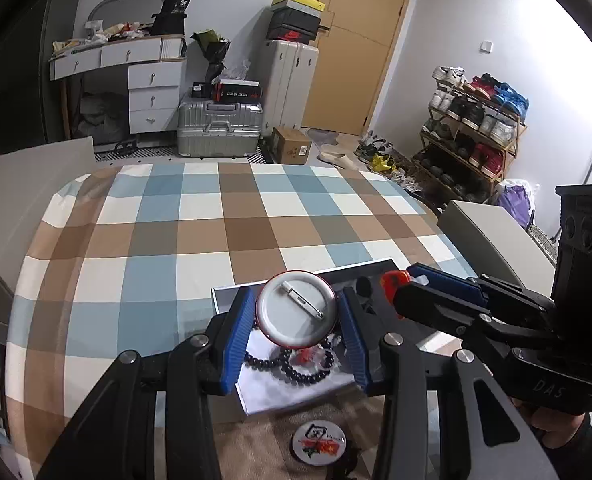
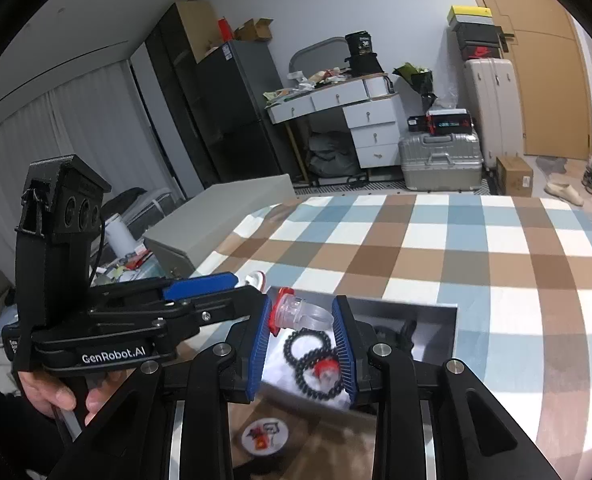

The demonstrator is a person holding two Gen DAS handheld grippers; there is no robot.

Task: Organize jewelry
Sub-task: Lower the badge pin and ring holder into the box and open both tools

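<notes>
My left gripper (image 1: 298, 312) is shut on a round pin badge (image 1: 296, 310), its white back and pin facing me, above an open jewelry box (image 1: 225, 294). In the box lie black bead bracelets (image 1: 296, 370) and a red-topped ring (image 1: 304, 357). My right gripper (image 2: 304, 316) is shut on a clear plastic ring with a red top (image 2: 296, 312), also above the box (image 2: 436, 312); the bracelets (image 2: 312, 356) lie below it. The right gripper (image 1: 400, 284) shows beside the left one. A second badge (image 1: 319, 442) lies face up in front of the box.
The box sits on a bed with a blue, brown and white checked cover (image 1: 199, 232). A white panel (image 1: 492, 236) stands at the bed's right side. Suitcases (image 1: 219, 128), a desk and a shoe rack (image 1: 472, 132) stand beyond the bed.
</notes>
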